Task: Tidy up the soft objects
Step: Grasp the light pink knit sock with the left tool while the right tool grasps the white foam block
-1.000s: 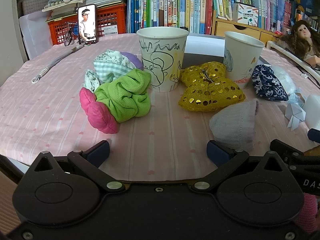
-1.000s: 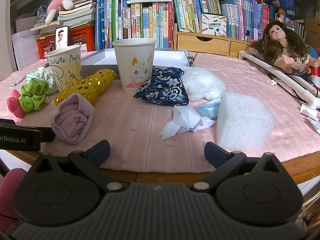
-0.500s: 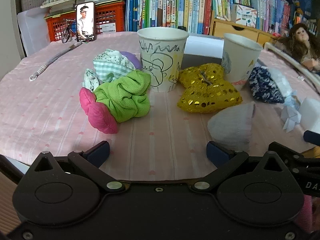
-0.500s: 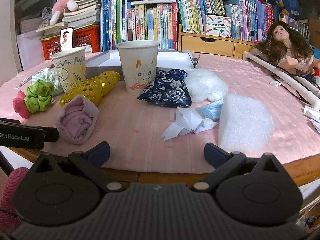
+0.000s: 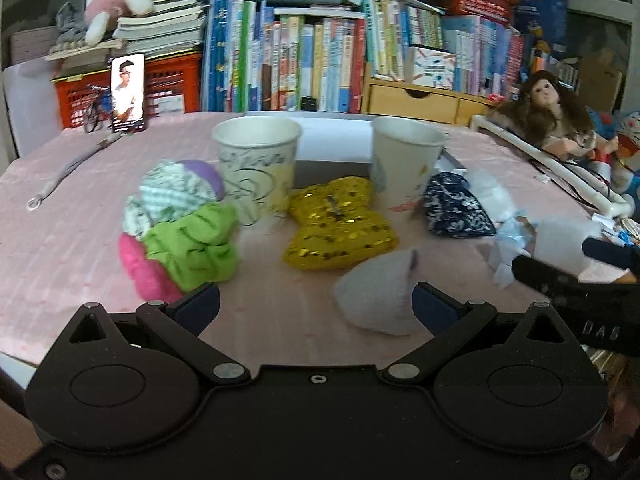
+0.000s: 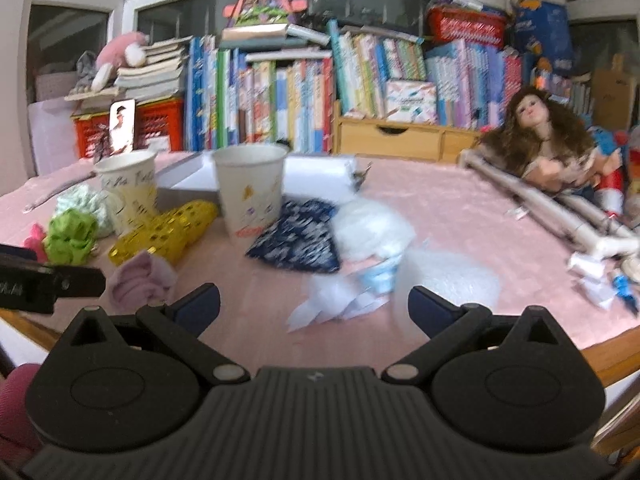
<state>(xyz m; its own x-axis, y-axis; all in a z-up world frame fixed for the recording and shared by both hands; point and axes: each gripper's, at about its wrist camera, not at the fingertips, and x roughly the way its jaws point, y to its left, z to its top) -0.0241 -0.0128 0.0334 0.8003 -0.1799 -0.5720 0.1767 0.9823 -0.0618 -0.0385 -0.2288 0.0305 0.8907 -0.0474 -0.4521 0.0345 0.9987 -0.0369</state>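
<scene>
Both the left gripper (image 5: 316,304) and right gripper (image 6: 314,306) hover wide and empty at the worktop's six o'clock edge, apparently choosing; the rolled pink sock (image 5: 380,300) lies nearest, needing a forward reach.

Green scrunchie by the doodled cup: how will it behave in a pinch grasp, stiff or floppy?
The green scrunchie is bunched, puckered fabric, so it will probably squash and sag rather than hold shape. It looks light for its size. It lies against the pink scrunchie and the checked cloth, so lifting may drag those along.
</scene>
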